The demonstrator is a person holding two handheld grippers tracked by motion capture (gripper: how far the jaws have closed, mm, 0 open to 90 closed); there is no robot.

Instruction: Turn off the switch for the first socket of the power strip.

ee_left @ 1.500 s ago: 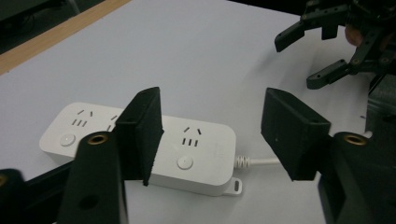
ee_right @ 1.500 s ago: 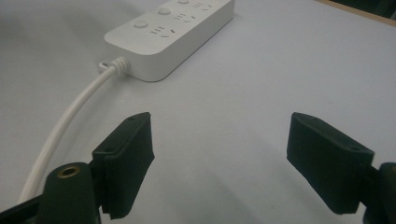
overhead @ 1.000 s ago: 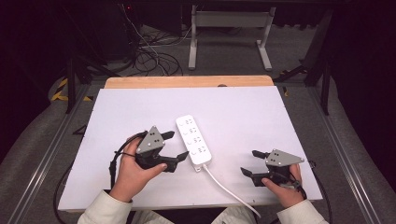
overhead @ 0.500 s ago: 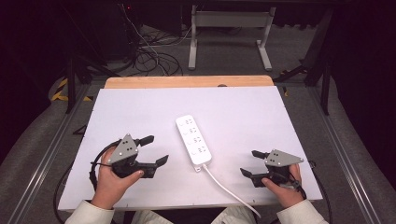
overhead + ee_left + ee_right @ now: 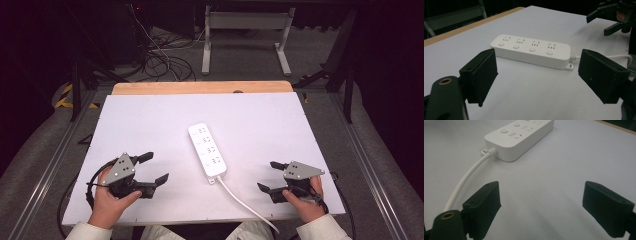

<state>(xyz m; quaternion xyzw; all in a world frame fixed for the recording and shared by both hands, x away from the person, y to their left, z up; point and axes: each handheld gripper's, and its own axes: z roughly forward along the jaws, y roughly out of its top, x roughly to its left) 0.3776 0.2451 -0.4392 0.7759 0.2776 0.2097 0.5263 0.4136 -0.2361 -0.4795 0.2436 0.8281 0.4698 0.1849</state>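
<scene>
The left gripper (image 5: 152, 169) is being held with jaws spread, freshly widened, nothing between them. A white power strip (image 5: 207, 151) is being left untouched beyond its tips, between it and the equally spread right gripper (image 5: 270, 176).

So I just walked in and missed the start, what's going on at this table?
A person sits at a white table with a two-jaw gripper in each hand. A white power strip lies flat in the middle, its cable running off the near edge. The left gripper sits to the strip's left, its jaws just opening wider with nothing between them. The right gripper rests to its right, also open and empty. Neither touches the strip.
</scene>
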